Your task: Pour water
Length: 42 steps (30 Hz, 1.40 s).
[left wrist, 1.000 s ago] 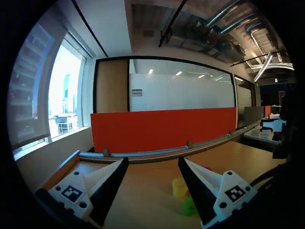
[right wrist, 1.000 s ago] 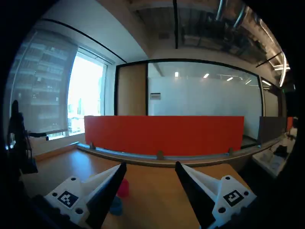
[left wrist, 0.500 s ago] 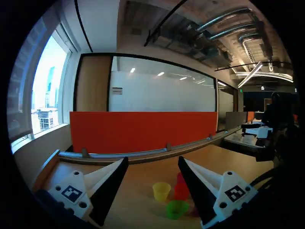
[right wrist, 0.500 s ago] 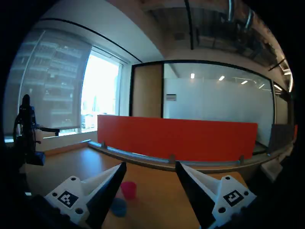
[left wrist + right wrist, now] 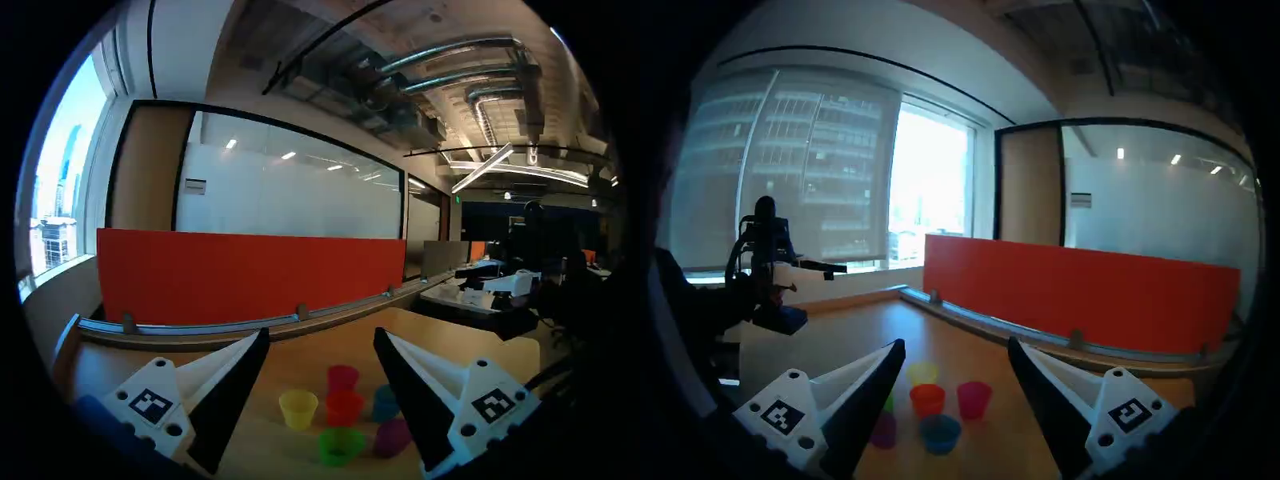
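Note:
Several small plastic cups stand in a cluster on the wooden table (image 5: 480,352). In the left gripper view, yellow (image 5: 298,408), pink (image 5: 342,376), red (image 5: 344,406), blue (image 5: 385,402), green (image 5: 340,446) and purple (image 5: 392,437) cups sit low between my fingers. My left gripper (image 5: 320,334) is open above them and holds nothing. In the right gripper view the yellow (image 5: 922,373), red (image 5: 927,399), pink (image 5: 974,398), blue (image 5: 940,433) and purple (image 5: 884,429) cups appear; a green one is half hidden behind my left finger. My right gripper (image 5: 955,344) is open and holds nothing.
An orange divider panel (image 5: 248,276) on a metal rail runs along the table's far edge. A dark device (image 5: 768,272) with a white part sits at the table's left end, below the windows (image 5: 928,184). Desks with clutter (image 5: 496,288) lie beyond the table's right end.
The left gripper view has swung right and the right gripper view left. The cup cluster has come fully into sight between both pairs of fingers. Both grippers stay open.

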Available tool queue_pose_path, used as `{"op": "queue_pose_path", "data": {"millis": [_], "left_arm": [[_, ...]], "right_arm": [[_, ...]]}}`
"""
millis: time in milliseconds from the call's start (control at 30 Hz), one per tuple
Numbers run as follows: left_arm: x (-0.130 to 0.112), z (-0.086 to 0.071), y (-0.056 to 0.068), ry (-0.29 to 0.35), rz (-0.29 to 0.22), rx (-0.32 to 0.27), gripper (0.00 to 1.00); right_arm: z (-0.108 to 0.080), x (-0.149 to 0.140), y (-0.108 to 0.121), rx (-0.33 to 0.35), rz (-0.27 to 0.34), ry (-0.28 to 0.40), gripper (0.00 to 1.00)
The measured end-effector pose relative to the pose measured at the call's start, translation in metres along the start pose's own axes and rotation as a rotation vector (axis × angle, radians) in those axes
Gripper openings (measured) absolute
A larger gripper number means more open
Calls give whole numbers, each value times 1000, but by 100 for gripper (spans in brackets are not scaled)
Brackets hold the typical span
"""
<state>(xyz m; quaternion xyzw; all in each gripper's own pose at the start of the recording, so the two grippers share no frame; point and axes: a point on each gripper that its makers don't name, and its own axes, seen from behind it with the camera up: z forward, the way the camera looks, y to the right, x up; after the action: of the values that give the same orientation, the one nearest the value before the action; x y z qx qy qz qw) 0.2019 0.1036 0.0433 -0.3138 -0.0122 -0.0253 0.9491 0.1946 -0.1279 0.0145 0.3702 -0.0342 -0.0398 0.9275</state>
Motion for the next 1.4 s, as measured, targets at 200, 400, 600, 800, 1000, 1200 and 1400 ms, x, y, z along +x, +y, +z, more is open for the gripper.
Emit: {"op": "queue_pose_path", "data": {"millis": [200, 400, 600, 800, 1000, 1200, 1400], "left_arm": [[-3, 5, 6, -6, 19, -53, 97], [-18, 8, 9, -44, 42, -96, 97], [-48, 11, 7, -115, 70, -136, 97], [-79, 13, 6, -199, 108, -174, 97], [-107, 16, 5, -270, 120, -198, 97], [-125, 21, 6, -316, 131, -218, 97], [-142, 26, 11, -357, 139, -249, 97]], "right_arm": [[9, -5, -5, 42, -28, -17, 99], [17, -20, -5, 77, -42, -62, 99], [25, -48, 0, 105, -44, -136, 99], [31, -72, 5, 131, -36, -212, 99], [35, -94, 3, 155, -65, -269, 99], [40, -114, -1, 179, -78, -307, 99], [43, -136, 1, 190, -69, -350, 99]]}}
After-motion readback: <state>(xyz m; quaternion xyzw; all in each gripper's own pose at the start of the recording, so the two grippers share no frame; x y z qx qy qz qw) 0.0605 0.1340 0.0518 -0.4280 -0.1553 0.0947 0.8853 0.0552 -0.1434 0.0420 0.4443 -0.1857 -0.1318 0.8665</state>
